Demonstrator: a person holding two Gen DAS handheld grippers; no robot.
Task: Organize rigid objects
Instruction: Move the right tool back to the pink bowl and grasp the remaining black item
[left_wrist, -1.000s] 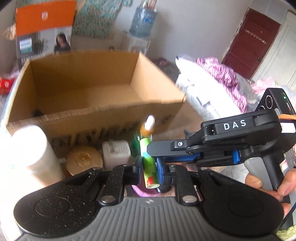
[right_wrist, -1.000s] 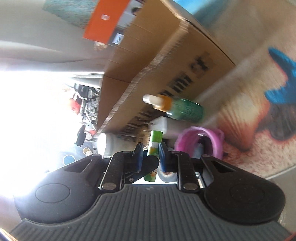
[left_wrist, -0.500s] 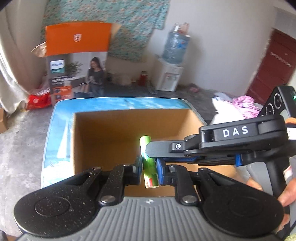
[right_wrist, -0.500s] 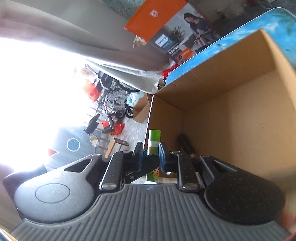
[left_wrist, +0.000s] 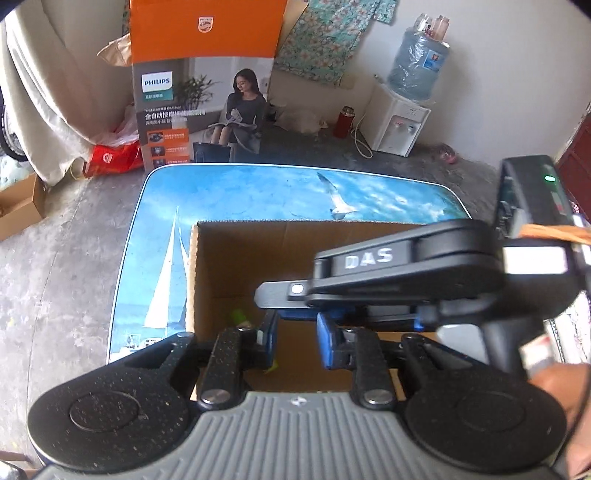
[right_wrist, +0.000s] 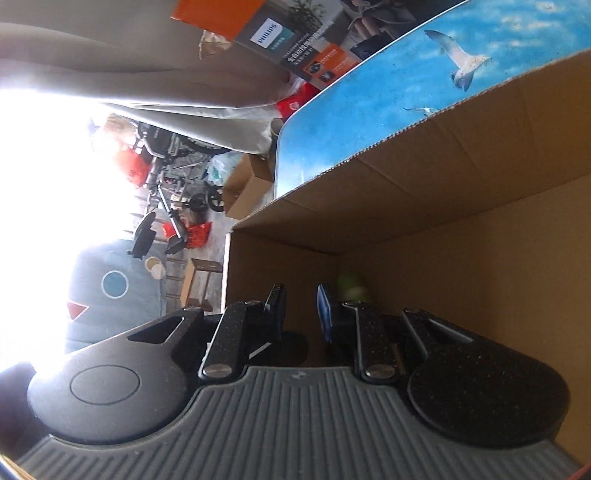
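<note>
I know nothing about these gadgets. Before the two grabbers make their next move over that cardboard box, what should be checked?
1. Left gripper empty: ok. Its jaws are opening and nothing is between them.
2. Right gripper empty: ok. There is a narrow gap with nothing in it.
3. Green tube inside the cardboard box: ok. A green blur shows within its walls.
4. Tube settled on the box floor: cannot tell, it is too blurred.
5. Grippers clear of each other: cannot tell. In the left wrist view the right gripper crosses close above the left one's fingers.
</note>
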